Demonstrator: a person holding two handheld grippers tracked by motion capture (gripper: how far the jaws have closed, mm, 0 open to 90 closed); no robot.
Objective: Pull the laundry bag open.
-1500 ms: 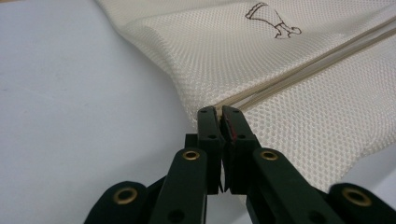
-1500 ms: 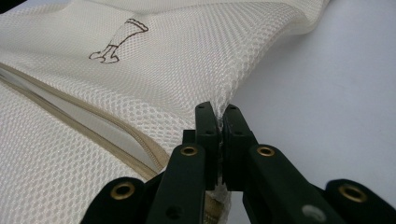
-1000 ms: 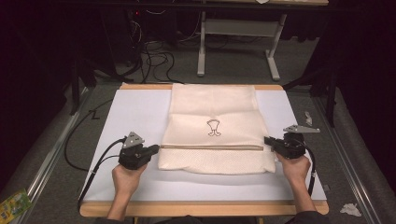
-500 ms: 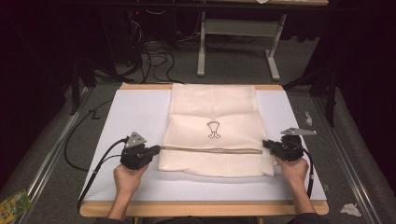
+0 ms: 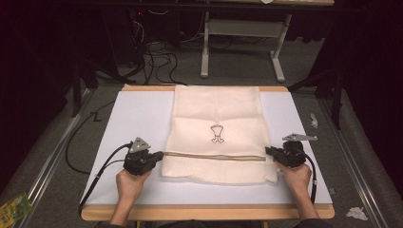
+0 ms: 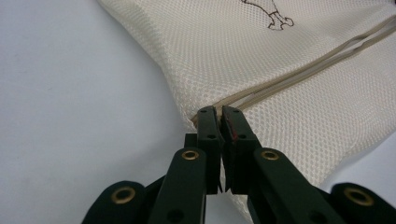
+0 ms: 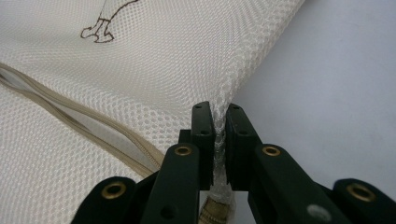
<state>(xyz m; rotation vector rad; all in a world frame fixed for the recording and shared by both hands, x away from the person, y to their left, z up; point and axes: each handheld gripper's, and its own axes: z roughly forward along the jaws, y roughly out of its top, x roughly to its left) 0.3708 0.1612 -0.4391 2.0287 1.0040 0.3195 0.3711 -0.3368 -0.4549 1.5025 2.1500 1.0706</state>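
Mesh bag flat on white mat, zipper band across near end. Left gripper pinched shut on left edge at zipper end. Right gripper jaws just easing apart, mesh between pads. Advice: release both edges evenly, avoid dragging fold.

free: bare white mat both sides | obstacle: mesh bag centre
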